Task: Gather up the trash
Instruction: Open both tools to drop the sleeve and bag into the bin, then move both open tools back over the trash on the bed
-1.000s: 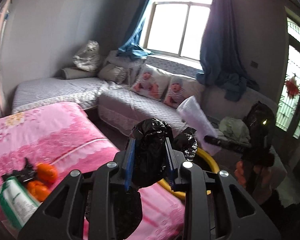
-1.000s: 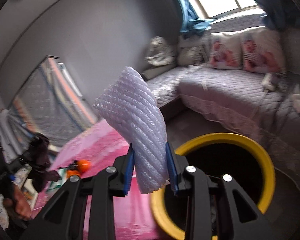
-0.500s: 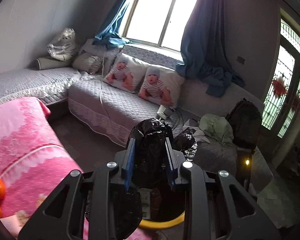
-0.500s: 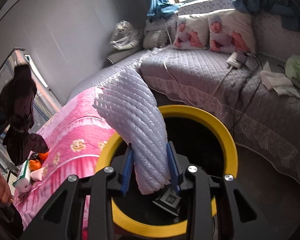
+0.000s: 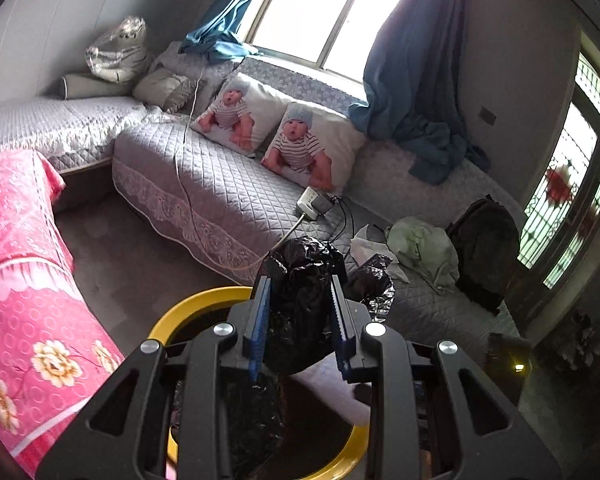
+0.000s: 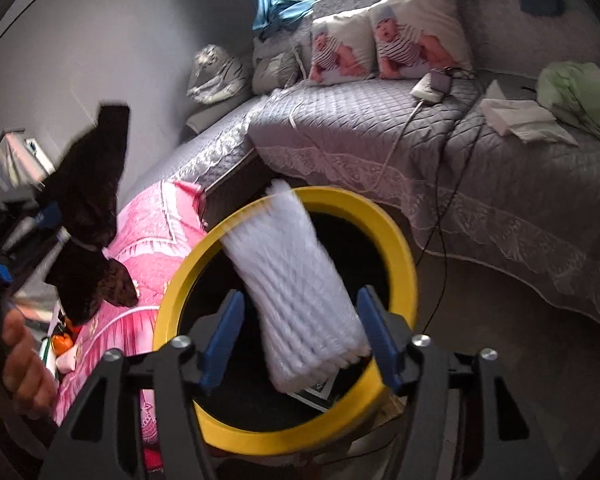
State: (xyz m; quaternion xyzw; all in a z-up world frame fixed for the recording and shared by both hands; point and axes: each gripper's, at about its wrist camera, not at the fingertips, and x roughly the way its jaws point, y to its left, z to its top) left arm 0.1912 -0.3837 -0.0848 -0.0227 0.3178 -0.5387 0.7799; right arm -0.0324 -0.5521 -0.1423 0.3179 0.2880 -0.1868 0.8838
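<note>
My left gripper (image 5: 300, 320) is shut on a crumpled black plastic bag (image 5: 300, 280) and holds it above the yellow-rimmed bin (image 5: 188, 308). My right gripper (image 6: 300, 328) is open above the same bin (image 6: 400, 248). A white foam net sleeve (image 6: 296, 288) sits loose between its spread fingers, blurred, over the bin's dark mouth. The black bag also shows at the left of the right wrist view (image 6: 92, 216), held by the left gripper. Some trash lies inside the bin.
A pink flowered bed cover (image 5: 24, 280) lies left of the bin. A grey quilted sofa (image 5: 220, 184) with baby-print pillows (image 5: 300, 148) stands behind it, with a charger and cable, a green cloth (image 5: 420, 244) and a black backpack (image 5: 484, 248). Oranges and packets (image 6: 60, 344) lie on the pink cover.
My right gripper has opened and let go of the foam sleeve over the bin. My left gripper has moved right, over the bin's rim, still holding the black bag.
</note>
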